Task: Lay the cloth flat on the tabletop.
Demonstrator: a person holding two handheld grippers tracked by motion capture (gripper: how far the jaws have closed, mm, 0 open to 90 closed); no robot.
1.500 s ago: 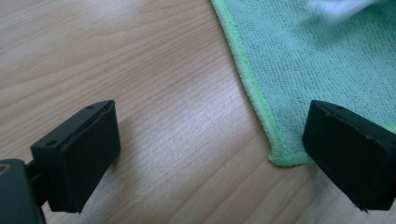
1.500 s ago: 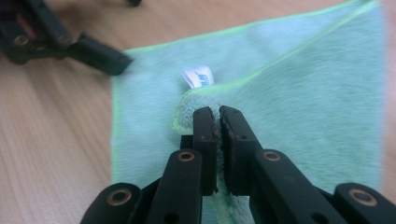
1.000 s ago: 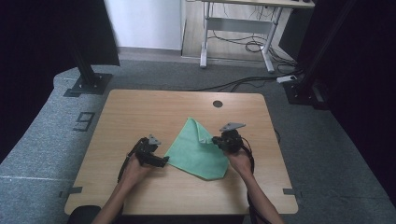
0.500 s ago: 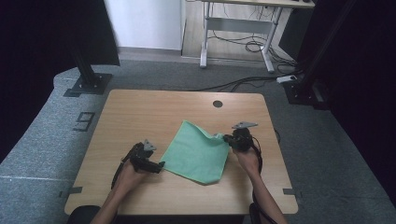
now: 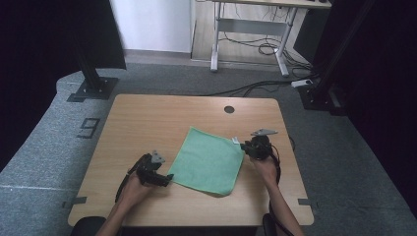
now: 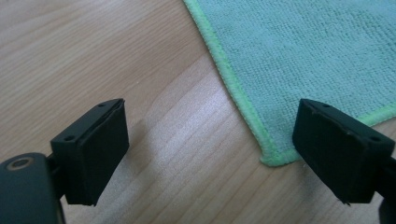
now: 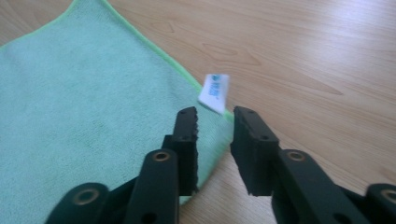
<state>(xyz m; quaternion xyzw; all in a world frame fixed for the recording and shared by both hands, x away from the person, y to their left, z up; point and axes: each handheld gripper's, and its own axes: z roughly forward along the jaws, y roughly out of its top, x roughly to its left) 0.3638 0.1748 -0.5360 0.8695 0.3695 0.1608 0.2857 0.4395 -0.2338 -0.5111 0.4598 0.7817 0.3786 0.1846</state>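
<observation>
The square green microfibre cloth (image 5: 209, 160) lies flat mid-worktop (image 5: 147, 118), the left gripper (image 6: 212, 149) with fingers spread wide beside its near corner, the right gripper (image 7: 215, 140) narrowly parted over the tagged corner; pinch corners squarely.

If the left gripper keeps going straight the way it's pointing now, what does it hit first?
Most likely the near corner of the green cloth. The left gripper has its jaws wide open over bare table, with that corner just ahead between them, though depth is hard to judge.
</observation>
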